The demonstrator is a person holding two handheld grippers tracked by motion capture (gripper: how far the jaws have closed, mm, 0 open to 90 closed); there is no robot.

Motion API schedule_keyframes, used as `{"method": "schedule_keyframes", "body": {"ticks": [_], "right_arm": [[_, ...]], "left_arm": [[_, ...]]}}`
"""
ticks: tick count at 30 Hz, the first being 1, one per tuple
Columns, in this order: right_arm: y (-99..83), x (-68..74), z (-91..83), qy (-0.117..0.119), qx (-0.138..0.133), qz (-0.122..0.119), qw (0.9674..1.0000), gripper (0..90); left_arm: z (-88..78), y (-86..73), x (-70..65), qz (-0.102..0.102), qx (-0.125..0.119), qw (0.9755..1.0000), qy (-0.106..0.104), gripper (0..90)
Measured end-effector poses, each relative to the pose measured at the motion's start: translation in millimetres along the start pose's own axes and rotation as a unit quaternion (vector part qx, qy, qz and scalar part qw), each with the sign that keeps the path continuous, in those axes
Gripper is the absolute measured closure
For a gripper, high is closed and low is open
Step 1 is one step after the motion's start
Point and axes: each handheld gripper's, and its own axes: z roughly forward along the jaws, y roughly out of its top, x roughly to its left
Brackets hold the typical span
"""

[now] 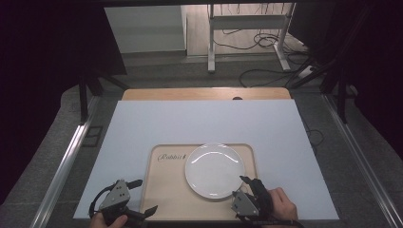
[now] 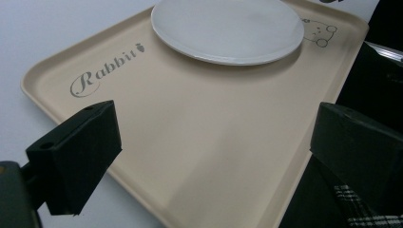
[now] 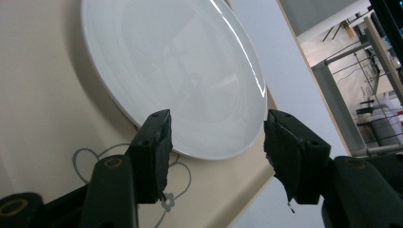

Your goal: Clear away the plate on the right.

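Note:
A white plate lies right of centre on a beige tray printed with the word "Rabbit". My left gripper hovers by the tray's near-left corner. In the left gripper view the left gripper stands open wide over the bare tray, with the plate farther off. My right gripper is at the plate's near-right rim. In the right gripper view the right gripper has its jaws apart, with the plate rim beyond them, untouched, and the tray below.
The tray rests on a white board that covers a wooden table. Metal rails run along both sides. Desk legs and cables lie on the floor beyond. A bear drawing marks one tray corner.

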Motion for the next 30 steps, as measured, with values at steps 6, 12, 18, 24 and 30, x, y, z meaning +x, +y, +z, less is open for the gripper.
{"method": "schedule_keyframes", "body": {"ticks": [6,12,18,24,30], "right_arm": [[-7.3,-7.7,-1.9,0.004,-0.01,0.029,0.9995,37.8],[-15.9,-13.5,-4.4,0.009,-0.012,0.063,0.9979,35.0],[-30.6,-24.9,-6.1,0.022,-0.017,0.124,0.9919,30.4],[-45.0,-35.8,-9.2,0.027,-0.024,0.18,0.983,24.1],[-56.6,-42.4,-12.7,0.032,-0.032,0.216,0.9754,18.7]], "left_arm": [[-0.1,0.0,0.0,-0.001,-0.001,1.0,0.0,2.6],[-0.3,-0.1,0.1,-0.001,-0.001,1.0,0.0,2.6],[-0.6,-0.2,0.5,-0.001,-0.001,1.0,0.0,2.6],[-0.6,-0.2,0.6,-0.001,-0.002,1.0,0.0,2.6],[-0.8,-0.2,0.8,-0.002,-0.002,1.0,0.0,2.6]]}}
